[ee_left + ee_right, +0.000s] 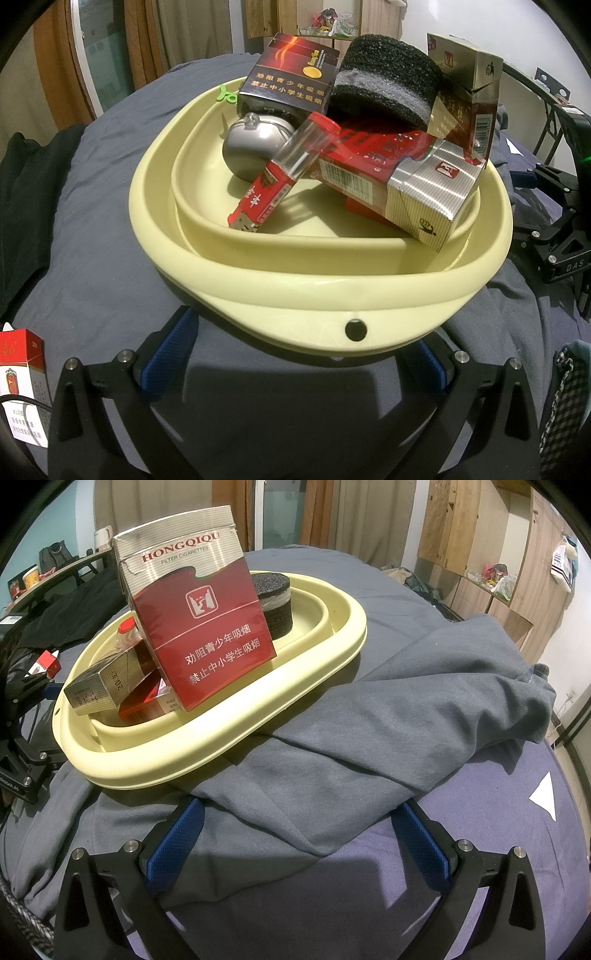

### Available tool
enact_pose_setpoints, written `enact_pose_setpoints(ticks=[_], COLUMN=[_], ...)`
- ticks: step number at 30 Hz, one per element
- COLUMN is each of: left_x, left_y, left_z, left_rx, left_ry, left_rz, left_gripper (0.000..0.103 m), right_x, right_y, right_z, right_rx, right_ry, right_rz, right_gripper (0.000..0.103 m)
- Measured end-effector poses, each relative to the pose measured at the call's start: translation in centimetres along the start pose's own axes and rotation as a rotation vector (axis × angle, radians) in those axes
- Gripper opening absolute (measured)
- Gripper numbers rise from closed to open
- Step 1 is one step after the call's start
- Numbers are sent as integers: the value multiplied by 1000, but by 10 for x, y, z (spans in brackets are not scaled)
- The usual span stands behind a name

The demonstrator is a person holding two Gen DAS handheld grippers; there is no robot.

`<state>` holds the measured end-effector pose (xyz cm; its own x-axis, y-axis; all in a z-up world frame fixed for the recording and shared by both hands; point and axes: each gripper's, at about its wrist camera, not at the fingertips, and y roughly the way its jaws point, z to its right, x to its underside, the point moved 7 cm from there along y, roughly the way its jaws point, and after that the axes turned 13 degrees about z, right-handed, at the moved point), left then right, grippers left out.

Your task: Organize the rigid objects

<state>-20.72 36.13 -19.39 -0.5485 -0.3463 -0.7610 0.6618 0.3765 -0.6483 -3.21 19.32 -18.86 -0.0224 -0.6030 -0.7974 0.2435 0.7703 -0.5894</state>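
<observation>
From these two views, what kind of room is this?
Probably a bedroom in a home: the yellow basin sits on a bed-like surface covered with a grey-blue sheet, with curtains and wooden cabinets behind.

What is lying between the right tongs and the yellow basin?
Only rumpled grey cloth lies between the right tongs and the yellow basin, seen in the right wrist view.
</observation>
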Motion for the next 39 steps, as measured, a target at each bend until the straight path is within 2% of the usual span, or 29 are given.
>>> enact_pose_setpoints(ticks=[39], left_x=[-2], left_y=[2], left_z=[-3], left_rx=[-1], left_ry=[2], left_rz=[1], left_gripper=[103], right_x=[0], right_y=[0], right_z=[0], right_rx=[0], right_ry=[0], right_rz=[0], right_gripper=[103])
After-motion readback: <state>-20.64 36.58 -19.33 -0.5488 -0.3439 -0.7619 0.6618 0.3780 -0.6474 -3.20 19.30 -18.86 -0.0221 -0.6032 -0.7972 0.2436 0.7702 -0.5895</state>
